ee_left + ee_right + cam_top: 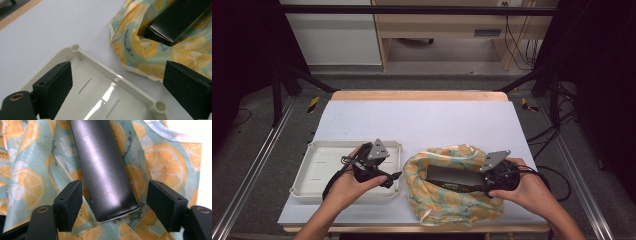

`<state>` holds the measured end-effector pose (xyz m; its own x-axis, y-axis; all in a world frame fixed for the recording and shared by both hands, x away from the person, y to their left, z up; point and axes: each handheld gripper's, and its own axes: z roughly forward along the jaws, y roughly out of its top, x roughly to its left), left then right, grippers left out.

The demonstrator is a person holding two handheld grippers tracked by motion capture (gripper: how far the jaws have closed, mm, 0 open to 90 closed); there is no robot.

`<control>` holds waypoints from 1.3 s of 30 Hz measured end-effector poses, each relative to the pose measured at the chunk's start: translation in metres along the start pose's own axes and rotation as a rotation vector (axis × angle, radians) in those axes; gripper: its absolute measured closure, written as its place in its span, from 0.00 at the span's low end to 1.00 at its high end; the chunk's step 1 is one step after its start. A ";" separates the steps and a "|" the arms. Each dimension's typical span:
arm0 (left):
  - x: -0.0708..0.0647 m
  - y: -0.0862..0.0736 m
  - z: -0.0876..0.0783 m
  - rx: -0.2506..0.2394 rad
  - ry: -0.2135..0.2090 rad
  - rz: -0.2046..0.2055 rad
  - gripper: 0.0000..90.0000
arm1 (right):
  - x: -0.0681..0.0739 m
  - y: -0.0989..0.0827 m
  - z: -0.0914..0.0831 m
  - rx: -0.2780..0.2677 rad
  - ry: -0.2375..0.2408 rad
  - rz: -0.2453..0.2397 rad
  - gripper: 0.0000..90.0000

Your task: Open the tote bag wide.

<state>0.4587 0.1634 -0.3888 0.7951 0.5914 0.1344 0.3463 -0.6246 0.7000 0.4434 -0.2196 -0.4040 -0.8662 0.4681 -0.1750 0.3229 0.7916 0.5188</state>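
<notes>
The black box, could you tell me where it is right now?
In the high view, the black box lies inside the orange-print bag, right of the white tray, between the open right gripper jaws.

A grey floor (pixel 257 150) surrounds the bench (pixel 422 120), dark at nine and three o'clock. At twelve o'clock stand a white cabinet (pixel 332 40) and a wooden desk (pixel 442 25), with black cables (pixel 519 47) at one o'clock.
</notes>
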 end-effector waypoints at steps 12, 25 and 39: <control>0.005 -0.009 -0.011 0.004 0.006 0.002 0.08 | -0.003 0.005 0.001 0.032 0.018 -0.030 0.38; 0.003 -0.016 -0.012 0.017 -0.005 0.014 0.08 | -0.010 0.006 0.013 0.093 0.070 -0.047 0.36; -0.002 -0.020 -0.007 0.028 -0.025 0.025 0.08 | -0.016 0.016 0.029 0.185 0.132 -0.051 0.35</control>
<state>0.4467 0.1788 -0.3979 0.8161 0.5622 0.1338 0.3394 -0.6537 0.6763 0.4732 -0.2033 -0.4175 -0.9217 0.3797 -0.0794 0.3314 0.8772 0.3475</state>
